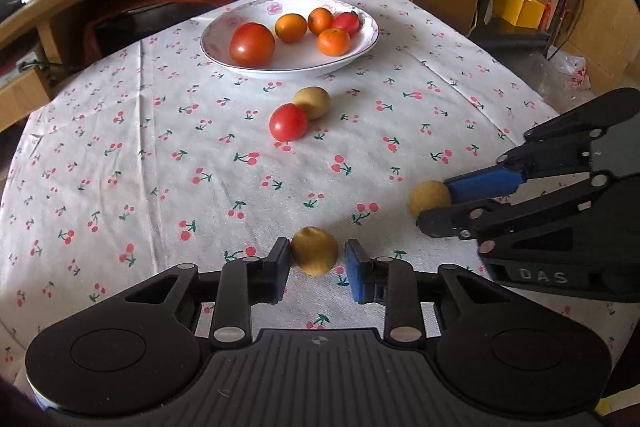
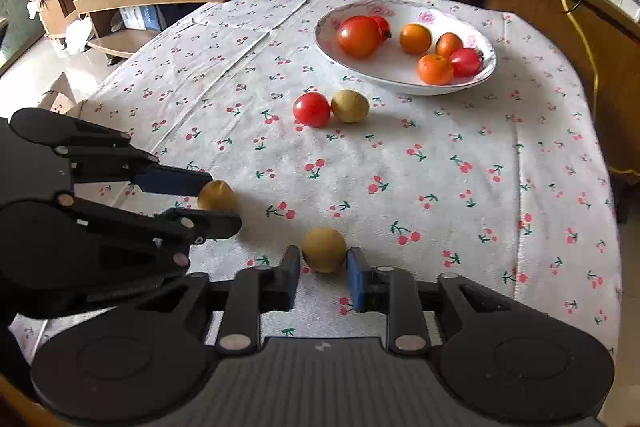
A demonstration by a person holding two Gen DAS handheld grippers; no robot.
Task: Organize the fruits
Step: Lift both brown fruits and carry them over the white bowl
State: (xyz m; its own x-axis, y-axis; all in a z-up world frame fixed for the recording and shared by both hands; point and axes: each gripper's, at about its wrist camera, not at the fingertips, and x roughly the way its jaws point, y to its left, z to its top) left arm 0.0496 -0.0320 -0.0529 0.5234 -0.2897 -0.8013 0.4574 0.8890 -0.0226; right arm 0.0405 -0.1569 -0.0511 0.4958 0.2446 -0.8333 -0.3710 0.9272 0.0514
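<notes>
At the near edge of the bench, each claw brackets a tan round fruit resting on the cherry-print cloth: left claw [image 1: 318,269] apart, one pad touching its fruit [image 1: 314,250]; right claw [image 2: 323,273] apart beside its fruit [image 2: 324,249]. Judging by this, the grasp step is in hand; next comes closing, lifting, carrying to the plate [image 1: 224,27]. Both fruits are nearly spherical, showing no clear long axis

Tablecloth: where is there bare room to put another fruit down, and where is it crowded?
Free: the wide left stretch of the cloth, from the plate down to the left gripper, and the middle strip between the tomato with its brown fruit and the grippers. Crowded: the near edge, where the right gripper also straddles a fruit, and the plate's right half.
</notes>
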